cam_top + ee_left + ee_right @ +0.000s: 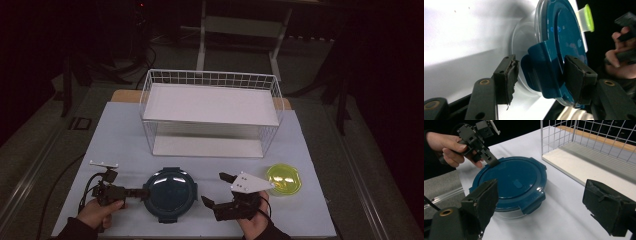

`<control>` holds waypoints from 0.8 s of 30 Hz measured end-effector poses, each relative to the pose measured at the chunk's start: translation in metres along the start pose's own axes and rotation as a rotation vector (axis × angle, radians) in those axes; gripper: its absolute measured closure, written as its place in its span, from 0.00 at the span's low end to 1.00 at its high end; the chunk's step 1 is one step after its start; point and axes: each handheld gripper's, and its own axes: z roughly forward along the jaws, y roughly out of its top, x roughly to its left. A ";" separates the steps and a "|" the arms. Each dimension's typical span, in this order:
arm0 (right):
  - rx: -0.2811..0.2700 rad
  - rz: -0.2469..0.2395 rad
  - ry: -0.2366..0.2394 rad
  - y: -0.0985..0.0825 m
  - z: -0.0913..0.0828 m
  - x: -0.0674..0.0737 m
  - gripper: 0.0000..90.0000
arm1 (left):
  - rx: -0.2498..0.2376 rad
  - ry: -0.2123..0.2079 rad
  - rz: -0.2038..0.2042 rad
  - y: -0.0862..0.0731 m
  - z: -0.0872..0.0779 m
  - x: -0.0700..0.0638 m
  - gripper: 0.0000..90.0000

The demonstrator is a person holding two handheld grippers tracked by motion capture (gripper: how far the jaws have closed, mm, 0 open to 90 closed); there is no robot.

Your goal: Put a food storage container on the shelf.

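The left gripper (134, 192), fingers half-apart around a latch of the blue-lidded container (170, 194), should seat squarely before squeezing, while the right gripper (216, 190) beside it waits wide apart.

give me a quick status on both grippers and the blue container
Left gripper at the container's left latch, jaws either side, grip unclear. Right gripper open, clear of it. Blue container on table, lid on. Nothing in the way.
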 end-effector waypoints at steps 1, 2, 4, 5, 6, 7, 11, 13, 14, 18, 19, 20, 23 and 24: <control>0.000 -0.001 -0.001 0.000 0.000 0.000 0.14 | 0.001 -0.012 0.000 0.000 0.000 0.001 0.51; 0.000 0.000 -0.001 0.000 0.000 0.000 0.14 | 0.002 -0.020 -0.007 0.001 0.000 0.001 0.53; 0.002 0.005 -0.002 -0.001 0.000 0.000 0.14 | 0.011 -0.031 -0.014 0.002 0.000 0.002 0.56; 0.003 0.008 -0.001 -0.001 0.000 -0.001 0.14 | 0.014 -0.034 -0.016 0.003 0.000 0.002 0.56; 0.003 0.008 -0.001 -0.001 0.000 -0.001 0.14 | 0.014 -0.034 -0.016 0.003 0.000 0.002 0.56; 0.002 0.011 -0.001 -0.001 0.001 -0.001 0.14 | 0.020 -0.042 -0.021 0.003 0.001 0.003 0.57; 0.025 0.049 0.029 -0.003 0.005 -0.002 0.12 | 0.021 -0.041 -0.003 0.003 0.001 0.003 0.57; 0.031 0.089 0.021 -0.004 0.010 -0.002 0.12 | 0.015 -0.042 0.004 0.002 0.000 0.003 0.57; 0.054 0.121 0.033 -0.004 0.013 -0.004 0.12 | 0.011 -0.043 0.014 0.001 0.000 0.003 0.57; 0.116 0.219 0.073 -0.009 0.025 -0.009 0.12 | -0.003 -0.035 0.056 -0.002 -0.002 -0.002 0.58; 0.137 0.228 0.084 -0.011 0.028 -0.009 0.13 | -0.003 -0.033 0.066 -0.002 -0.002 -0.003 0.58; 0.137 0.228 0.084 -0.011 0.028 -0.009 0.13 | -0.003 -0.033 0.066 -0.002 -0.002 -0.003 0.58; 0.165 0.268 0.095 -0.013 0.035 -0.011 0.15 | -0.010 -0.028 0.091 -0.004 -0.003 -0.006 0.58; 0.169 0.289 0.107 -0.014 0.038 -0.012 0.15 | -0.009 -0.026 0.109 -0.005 -0.003 -0.007 0.58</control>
